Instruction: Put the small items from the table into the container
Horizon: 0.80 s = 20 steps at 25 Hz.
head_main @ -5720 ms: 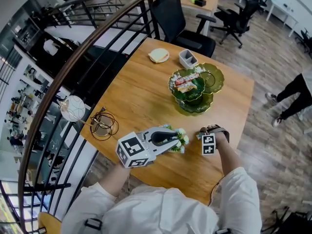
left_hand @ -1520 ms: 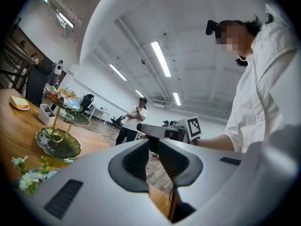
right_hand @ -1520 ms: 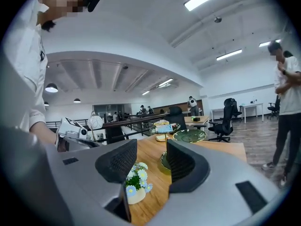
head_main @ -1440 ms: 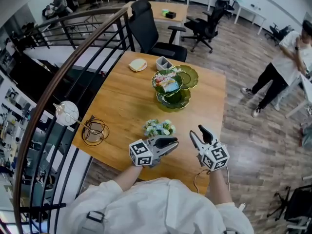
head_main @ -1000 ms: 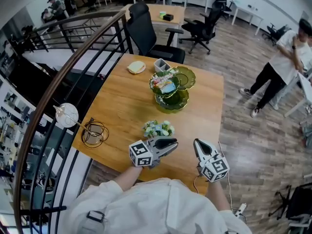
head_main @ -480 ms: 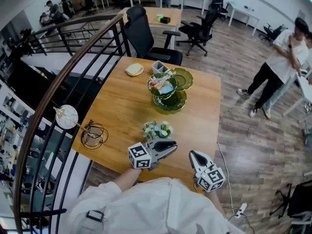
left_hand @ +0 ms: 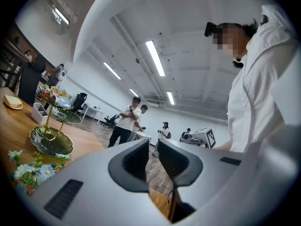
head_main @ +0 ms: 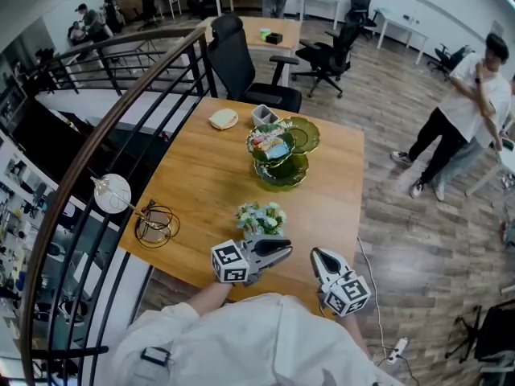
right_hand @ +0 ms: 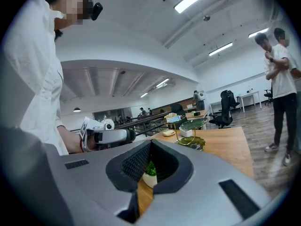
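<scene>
A green tiered dish (head_main: 283, 171) stands on the wooden table (head_main: 209, 175), with wrapped snacks (head_main: 269, 143) in its top tier. A small flower pot (head_main: 260, 217) stands nearer to me, free of both grippers. My left gripper (head_main: 288, 250) hovers just behind the pot, pointing right, its jaws a narrow gap apart with nothing between them. My right gripper (head_main: 315, 253) is over the table's near edge, shut and empty. In the right gripper view the pot (right_hand: 149, 173) shows behind the shut jaws, with the dish (right_hand: 190, 135) beyond. The left gripper view shows the dish (left_hand: 51, 135) and flowers (left_hand: 28, 171) at left.
A white square box (head_main: 263, 115) and a round bread-like piece (head_main: 223, 119) lie at the table's far edge. A wire ornament (head_main: 157, 223) with a globe (head_main: 111, 193) stands at the left corner. A railing (head_main: 96, 135) runs along the left. People (head_main: 467, 103) stand on the right.
Both grippers have come off the flower pot, which now stands alone. The right gripper's jaws have closed and it has drawn back toward the table's near edge. The left gripper holds still.
</scene>
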Each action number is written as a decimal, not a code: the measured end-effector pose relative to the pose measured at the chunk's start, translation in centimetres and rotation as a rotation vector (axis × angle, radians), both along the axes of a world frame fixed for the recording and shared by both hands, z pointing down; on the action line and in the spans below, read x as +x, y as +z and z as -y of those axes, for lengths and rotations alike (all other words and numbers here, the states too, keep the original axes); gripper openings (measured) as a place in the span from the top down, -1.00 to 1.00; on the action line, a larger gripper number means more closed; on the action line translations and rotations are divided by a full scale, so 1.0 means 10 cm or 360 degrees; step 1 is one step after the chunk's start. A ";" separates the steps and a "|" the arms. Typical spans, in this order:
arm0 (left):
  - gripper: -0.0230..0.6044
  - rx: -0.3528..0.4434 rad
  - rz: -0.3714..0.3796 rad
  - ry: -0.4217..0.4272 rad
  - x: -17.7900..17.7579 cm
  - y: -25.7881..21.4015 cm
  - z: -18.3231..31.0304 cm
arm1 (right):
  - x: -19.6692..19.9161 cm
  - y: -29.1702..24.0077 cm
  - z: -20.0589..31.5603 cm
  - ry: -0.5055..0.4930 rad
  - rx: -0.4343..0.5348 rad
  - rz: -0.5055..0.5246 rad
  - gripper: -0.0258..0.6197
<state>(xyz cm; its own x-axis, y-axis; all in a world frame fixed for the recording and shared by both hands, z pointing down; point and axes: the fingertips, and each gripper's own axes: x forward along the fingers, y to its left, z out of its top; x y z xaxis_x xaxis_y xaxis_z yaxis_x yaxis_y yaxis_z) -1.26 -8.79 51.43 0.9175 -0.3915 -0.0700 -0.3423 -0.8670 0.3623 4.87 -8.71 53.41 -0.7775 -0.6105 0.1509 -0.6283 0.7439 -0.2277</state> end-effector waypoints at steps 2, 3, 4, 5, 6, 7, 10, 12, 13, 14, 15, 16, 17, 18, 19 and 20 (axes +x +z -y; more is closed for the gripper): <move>0.71 0.0000 0.0000 0.0003 -0.01 0.00 0.00 | 0.00 0.01 0.01 0.0001 -0.0004 -0.0010 0.88; 0.71 0.0001 0.0001 0.0004 0.00 0.00 0.00 | 0.01 0.01 0.01 0.0004 -0.0006 -0.0013 0.88; 0.71 0.0002 0.0003 0.0005 0.00 -0.01 0.00 | 0.02 0.00 0.01 0.0009 -0.0008 -0.0014 0.88; 0.71 0.0002 0.0004 0.0006 0.00 -0.01 0.00 | 0.03 0.00 0.02 0.0016 -0.0010 -0.0014 0.88; 0.71 0.0002 0.0006 0.0006 0.00 -0.02 -0.01 | 0.05 0.00 0.02 0.0022 -0.0013 -0.0013 0.88; 0.71 0.0002 0.0007 0.0005 0.00 -0.02 -0.01 | 0.06 -0.01 0.01 0.0024 -0.0015 -0.0010 0.88; 0.71 0.0004 0.0009 0.0005 -0.01 -0.03 -0.02 | 0.06 -0.01 0.00 0.0023 -0.0015 -0.0012 0.88; 0.71 0.0003 0.0007 0.0006 -0.02 -0.03 -0.03 | 0.05 -0.01 -0.02 0.0016 -0.0018 -0.0010 0.88; 0.71 0.0003 0.0008 0.0007 -0.02 -0.02 -0.03 | 0.04 -0.01 -0.03 0.0014 -0.0019 -0.0009 0.88; 0.71 0.0003 0.0008 0.0008 -0.02 -0.02 -0.03 | 0.03 -0.01 -0.03 0.0011 -0.0020 -0.0009 0.88; 0.71 0.0004 0.0009 0.0009 -0.02 -0.01 -0.03 | 0.02 0.00 -0.03 0.0010 -0.0020 -0.0008 0.88; 0.71 0.0004 0.0010 0.0011 -0.01 -0.01 -0.03 | 0.02 0.01 -0.03 0.0009 -0.0020 -0.0007 0.88; 0.71 0.0005 0.0012 0.0013 -0.01 0.00 -0.03 | 0.03 0.01 -0.03 0.0009 -0.0020 -0.0008 0.88; 0.71 0.0004 0.0013 0.0014 0.00 0.00 -0.03 | 0.03 0.01 -0.03 0.0008 -0.0020 -0.0009 0.88; 0.71 0.0003 0.0013 0.0014 0.00 -0.01 -0.03 | 0.03 0.01 -0.04 0.0008 -0.0021 -0.0010 0.88; 0.71 0.0002 0.0013 0.0013 0.01 -0.01 -0.04 | 0.03 0.00 -0.05 0.0007 -0.0021 -0.0011 0.88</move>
